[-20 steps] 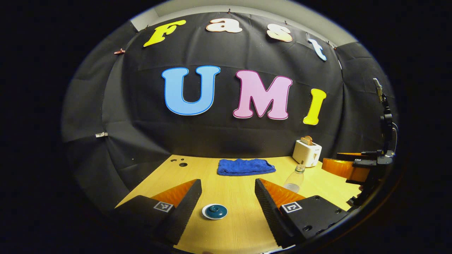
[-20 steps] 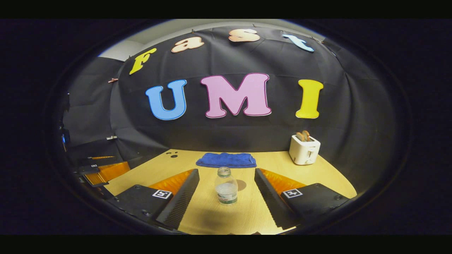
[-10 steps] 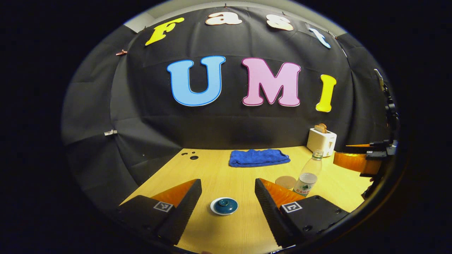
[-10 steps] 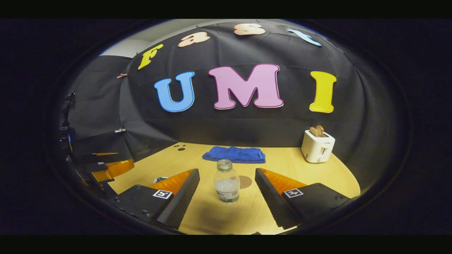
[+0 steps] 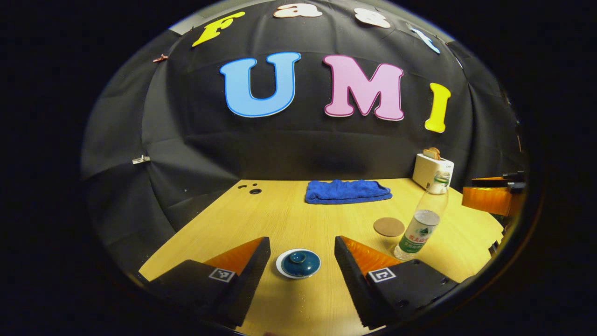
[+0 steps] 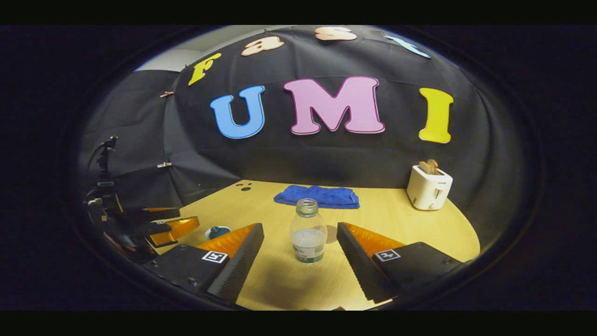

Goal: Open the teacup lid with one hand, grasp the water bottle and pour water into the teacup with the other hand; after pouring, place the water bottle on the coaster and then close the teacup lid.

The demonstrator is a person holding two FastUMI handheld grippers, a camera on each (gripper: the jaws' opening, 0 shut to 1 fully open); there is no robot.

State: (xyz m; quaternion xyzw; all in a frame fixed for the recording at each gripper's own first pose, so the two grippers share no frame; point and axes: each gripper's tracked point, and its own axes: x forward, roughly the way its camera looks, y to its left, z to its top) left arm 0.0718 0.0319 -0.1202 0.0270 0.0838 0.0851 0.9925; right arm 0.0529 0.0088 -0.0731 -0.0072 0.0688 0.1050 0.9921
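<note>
- Two grippers, each with its fingers spread wide and nothing between the pads: the left gripper (image 5: 302, 263) frames the teacup lid (image 5: 298, 263), and the right gripper (image 6: 300, 252) frames the water bottle (image 6: 308, 232), with clear gaps on both sides of each thing.
- The teacup lid is a round, glossy, dark teal dome with a small knob on top, ringed by a pale rim; the cup beneath it cannot be made out. It sits on the table (image 5: 289, 219) to the bottle's left, near the front edge, and in the right gripper view it peeks out as a small teal shape (image 6: 217, 231) beside the left gripper's body (image 6: 140, 226).
- The water bottle is clear, smooth plastic, rounded at the shoulders, with no cap on its neck, a green-and-white label band low on its body and water filling it partway. It stands upright on the table.
- The coaster (image 5: 389, 227) is a flat, matt brown disc, lying just beside the bottle, on the side toward the lid and a little behind.
- A blue towel (image 5: 348, 192), soft and looped in texture, lies folded behind the bottle at the table's far edge.
- A white toaster (image 6: 429, 187), boxy with rounded corners, holds toast slices in its slots, behind and to the right of the bottle.
- The table is pale wood-grain laminate with small dark holes (image 5: 251, 188) at its far left corner; black creased cloth walls the booth.
</note>
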